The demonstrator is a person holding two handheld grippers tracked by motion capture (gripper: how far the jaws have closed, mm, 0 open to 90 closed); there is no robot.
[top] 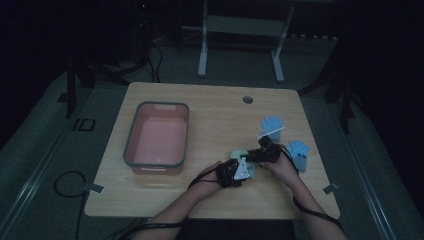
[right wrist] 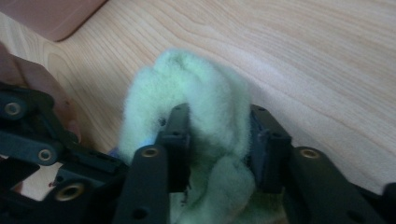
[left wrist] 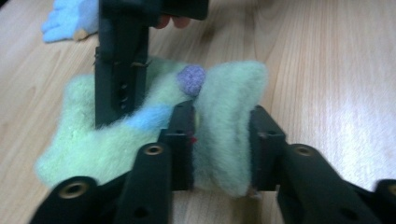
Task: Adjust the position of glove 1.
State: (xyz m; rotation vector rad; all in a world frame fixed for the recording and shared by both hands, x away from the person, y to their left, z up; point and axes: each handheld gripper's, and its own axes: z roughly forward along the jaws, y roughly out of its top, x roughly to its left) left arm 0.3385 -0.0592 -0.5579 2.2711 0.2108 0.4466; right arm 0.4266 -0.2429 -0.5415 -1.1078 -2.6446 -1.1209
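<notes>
Lying on the desk [top: 210, 107] near its front edge, a pale green fuzzy sock [top: 239, 154] is seen from the high view between the left gripper [top: 235, 171] and the right gripper [top: 261, 151], mostly covered by both. A pink tub [top: 131, 145] stands well to the left, and two blue glove-shaped items [top: 272, 125] lie just beyond the right hand; dim light blurs their detail. In the left gripper view, a fold of the sock [left wrist: 224, 126] is pinched between the jaws, and a purple pompom [left wrist: 191, 79] and a blue patch are revealed. In the right gripper view, another bunched fold [right wrist: 210, 116] is clamped between that gripper's jaws, its lower part cut off.
</notes>
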